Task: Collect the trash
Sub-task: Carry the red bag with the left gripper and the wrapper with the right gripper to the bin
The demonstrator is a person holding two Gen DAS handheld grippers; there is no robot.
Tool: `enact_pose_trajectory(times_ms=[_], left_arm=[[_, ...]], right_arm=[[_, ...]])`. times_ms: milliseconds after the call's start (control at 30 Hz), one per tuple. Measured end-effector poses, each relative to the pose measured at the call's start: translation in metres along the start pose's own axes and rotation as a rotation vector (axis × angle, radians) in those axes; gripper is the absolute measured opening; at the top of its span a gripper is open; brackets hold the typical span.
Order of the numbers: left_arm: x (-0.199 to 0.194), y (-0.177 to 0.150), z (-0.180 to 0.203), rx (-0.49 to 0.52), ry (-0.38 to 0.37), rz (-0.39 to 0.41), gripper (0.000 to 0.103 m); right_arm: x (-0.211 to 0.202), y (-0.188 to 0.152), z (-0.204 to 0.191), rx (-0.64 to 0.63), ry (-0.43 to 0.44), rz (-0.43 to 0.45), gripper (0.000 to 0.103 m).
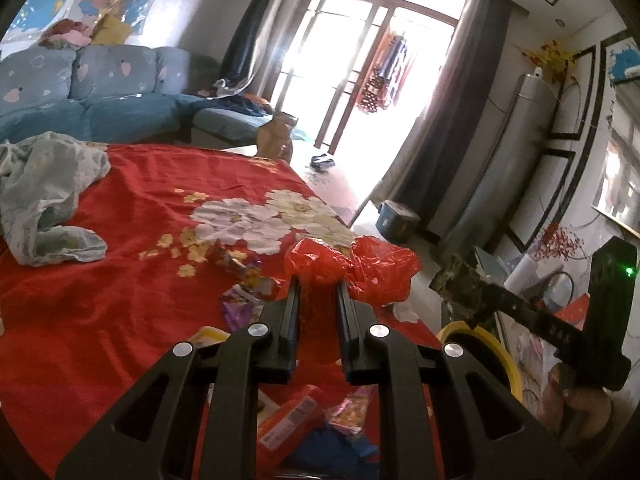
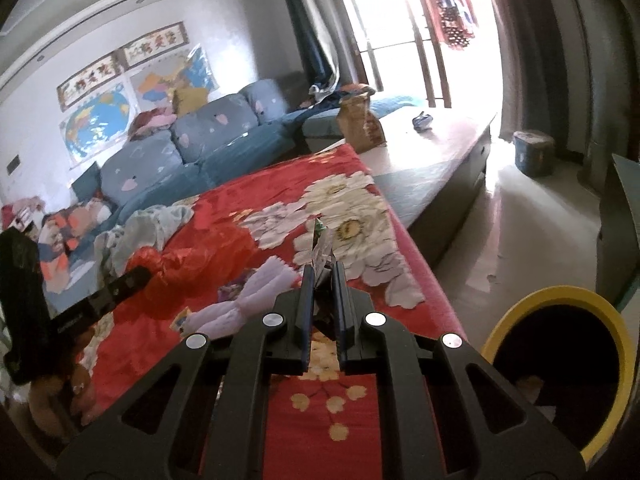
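Left claw (image 1: pixel 318 280) clamps crumpled red plastic bag (image 1: pixel 360 268) over red floral bedspread (image 1: pixel 140 220). Right claw (image 2: pixel 323 266) pinches clear crinkled wrapper (image 2: pixel 322 246), long axis toward 12 o'clock. Only right view shows inside yellow-rimmed bin (image 2: pixel 560 300), at 4 o'clock.

A red floral bedspread (image 1: pixel 132 216) is covering the bed, with a pale blue garment (image 1: pixel 44 196) lying crumpled on it. A blue sofa (image 2: pixel 192 140) is standing beneath wall maps (image 2: pixel 100 120).
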State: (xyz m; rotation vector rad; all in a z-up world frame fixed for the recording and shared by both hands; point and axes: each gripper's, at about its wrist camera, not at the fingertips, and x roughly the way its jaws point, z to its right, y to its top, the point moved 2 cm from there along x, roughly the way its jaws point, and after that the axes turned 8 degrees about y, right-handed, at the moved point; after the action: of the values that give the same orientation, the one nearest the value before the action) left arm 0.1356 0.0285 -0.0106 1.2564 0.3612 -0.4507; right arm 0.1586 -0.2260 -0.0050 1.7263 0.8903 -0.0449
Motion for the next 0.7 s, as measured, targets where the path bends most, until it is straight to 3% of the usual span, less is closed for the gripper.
enact_pose_trajectory(times_ms=[700], left_arm=[[0.017, -0.018, 0.067, 0.141, -0.091, -0.052, 0.016]], right_arm=[[-0.036, -0.001, 0.054, 0.101, -0.096, 0.065, 0.005]])
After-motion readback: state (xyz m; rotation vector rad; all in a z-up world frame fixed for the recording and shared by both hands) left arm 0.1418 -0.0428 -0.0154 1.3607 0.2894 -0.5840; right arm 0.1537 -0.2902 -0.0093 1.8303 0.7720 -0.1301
